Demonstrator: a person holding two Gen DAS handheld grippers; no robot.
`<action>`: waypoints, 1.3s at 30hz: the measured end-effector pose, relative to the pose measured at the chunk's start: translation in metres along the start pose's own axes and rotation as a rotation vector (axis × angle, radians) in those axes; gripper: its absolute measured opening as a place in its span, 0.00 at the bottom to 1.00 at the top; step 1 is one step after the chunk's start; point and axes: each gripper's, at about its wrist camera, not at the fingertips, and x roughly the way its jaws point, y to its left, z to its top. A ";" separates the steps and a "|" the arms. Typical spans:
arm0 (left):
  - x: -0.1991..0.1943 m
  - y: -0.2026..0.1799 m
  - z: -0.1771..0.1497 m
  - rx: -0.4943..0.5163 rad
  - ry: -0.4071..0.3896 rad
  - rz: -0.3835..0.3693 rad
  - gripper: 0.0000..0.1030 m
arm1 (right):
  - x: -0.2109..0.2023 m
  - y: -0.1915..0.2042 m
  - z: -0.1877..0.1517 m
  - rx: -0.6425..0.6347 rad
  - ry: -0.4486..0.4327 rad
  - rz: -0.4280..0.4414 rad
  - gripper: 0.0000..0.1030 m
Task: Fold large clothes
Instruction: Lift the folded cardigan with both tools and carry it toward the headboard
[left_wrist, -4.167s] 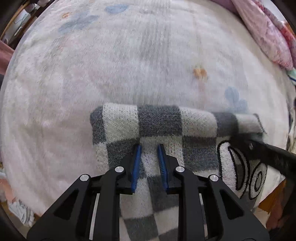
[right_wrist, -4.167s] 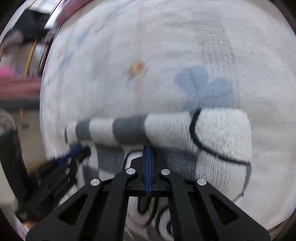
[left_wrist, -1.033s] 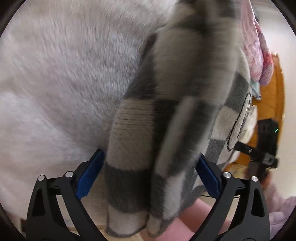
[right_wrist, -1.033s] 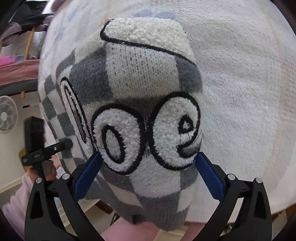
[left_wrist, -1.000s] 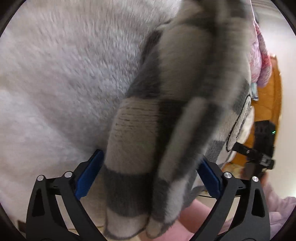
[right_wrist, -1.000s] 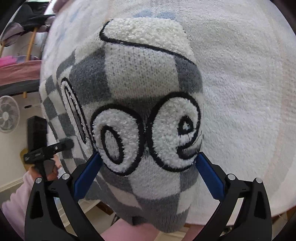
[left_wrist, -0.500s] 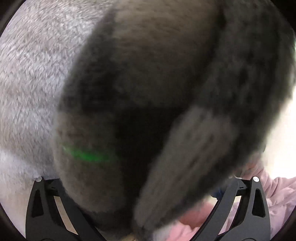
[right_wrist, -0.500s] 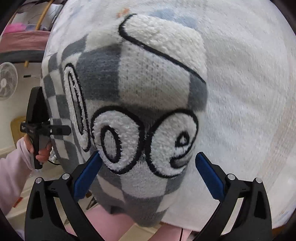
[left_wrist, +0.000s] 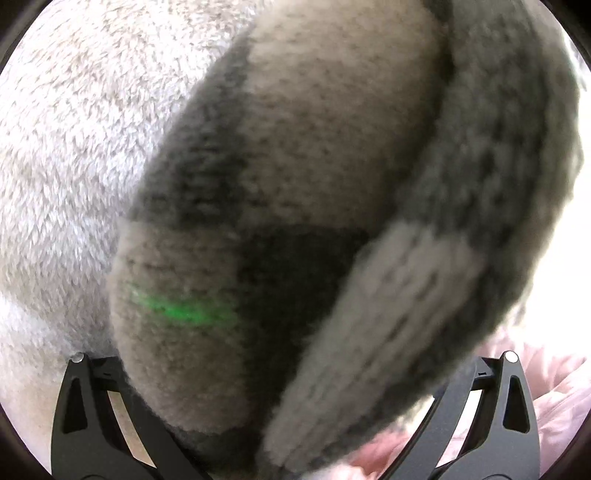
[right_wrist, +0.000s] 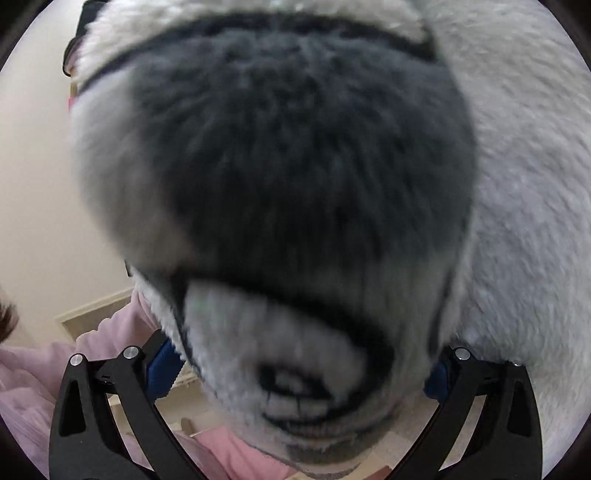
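Note:
A folded grey-and-white checkered knit sweater fills the left wrist view, blurred and very close. My left gripper is wide open with the sweater's folded end between its fingers; the fingertips are hidden. In the right wrist view the sweater's other end, with fluffy white patches outlined in black, sits between the wide-open jaws of my right gripper, very close to the lens. Blue finger pads show beside the fabric.
The sweater lies on a fluffy white blanket, which also shows in the right wrist view. A pink sleeve and a cream wall and floor show at the left.
Both grippers have pushed in closer around the sweater's ends, so the fabric now fills each view. Both were nearly shut on the sweater a few seconds ago and now stand wide open.

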 end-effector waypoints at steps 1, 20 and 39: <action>-0.002 0.000 0.000 -0.001 -0.010 -0.015 0.95 | 0.000 0.000 0.001 0.000 0.001 0.002 0.95; -0.024 -0.082 -0.058 -0.094 -0.141 0.271 0.53 | -0.046 0.062 -0.063 0.229 -0.235 0.054 0.68; -0.015 -0.380 -0.196 0.213 -0.243 0.284 0.54 | -0.221 0.161 -0.274 0.057 -0.532 0.013 0.68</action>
